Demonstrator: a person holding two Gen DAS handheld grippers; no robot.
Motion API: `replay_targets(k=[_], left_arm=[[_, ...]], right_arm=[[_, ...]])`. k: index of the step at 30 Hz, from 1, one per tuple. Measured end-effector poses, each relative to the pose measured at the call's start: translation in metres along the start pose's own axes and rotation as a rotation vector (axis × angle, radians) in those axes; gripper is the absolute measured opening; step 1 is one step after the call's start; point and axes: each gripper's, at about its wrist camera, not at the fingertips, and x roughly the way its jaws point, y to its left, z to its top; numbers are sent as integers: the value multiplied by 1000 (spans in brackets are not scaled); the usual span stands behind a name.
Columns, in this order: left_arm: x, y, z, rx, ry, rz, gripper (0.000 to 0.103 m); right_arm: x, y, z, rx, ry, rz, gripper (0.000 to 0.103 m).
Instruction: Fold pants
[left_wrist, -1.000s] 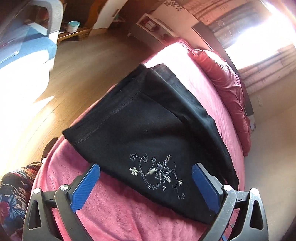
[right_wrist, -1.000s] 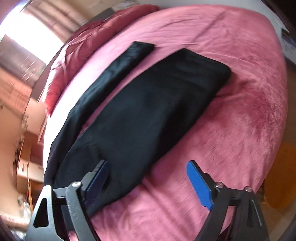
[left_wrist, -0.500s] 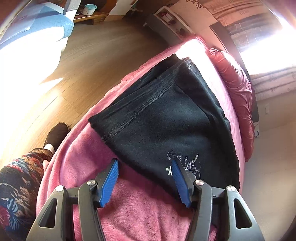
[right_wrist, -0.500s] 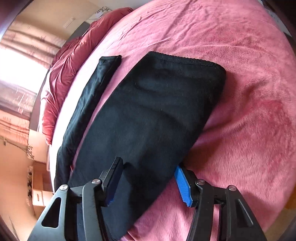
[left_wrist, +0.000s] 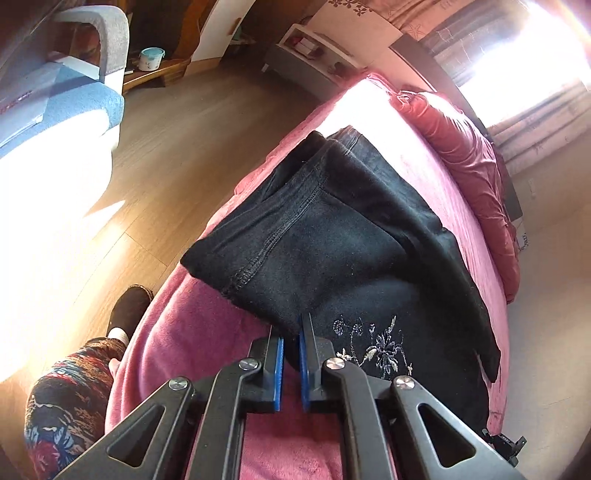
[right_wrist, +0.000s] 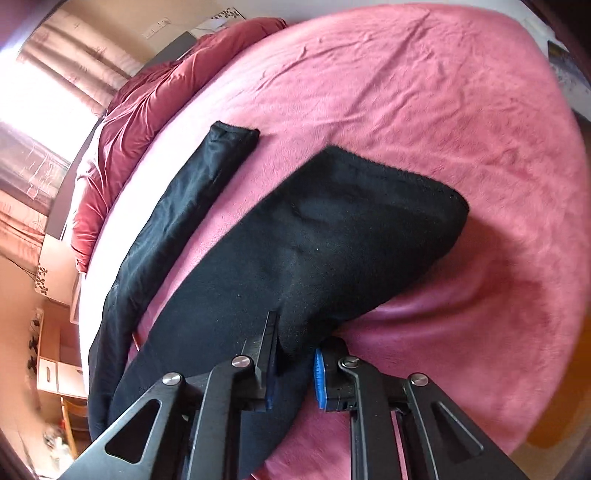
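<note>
Pink fleece bedding (right_wrist: 424, 110) fills both views. Nearest us, our left gripper (left_wrist: 291, 345) pinches the near edge of the black pants (left_wrist: 332, 240) beside the embroidery (left_wrist: 373, 343); our right gripper (right_wrist: 295, 356) clamps the same near edge of the folded leg. We judge the cloth soft, light and limp, best held at edges. Farther off, the other leg (right_wrist: 192, 192) trails toward the red duvet (right_wrist: 155, 92).

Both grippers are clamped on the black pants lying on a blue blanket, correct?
Not quite: the blanket is pink, not blue, as the right wrist view shows. Otherwise yes: the left gripper and right gripper are each shut on the black pants.
</note>
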Motion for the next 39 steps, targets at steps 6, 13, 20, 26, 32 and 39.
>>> replay_targets(k=[6, 13, 20, 26, 32, 39], left_arm=[[-24, 13, -19, 12, 21, 14, 7], [-35, 33, -44, 23, 82, 74, 7], [-40, 23, -37, 116, 107, 209, 28], [-72, 35, 2, 95, -5, 194, 28], [-55, 18, 69, 10, -22, 41, 30], [11, -43, 136, 12, 34, -36, 49]], right_arm=[[-21, -24, -15, -19, 9, -38, 16], [-29, -55, -32, -10, 40, -88, 16], [-43, -63, -27, -11, 8, -136, 53], [-84, -44, -29, -122, -112, -232, 53], [-71, 26, -53, -303, -8, -70, 60], [-27, 116, -118, -557, 202, 59, 63]])
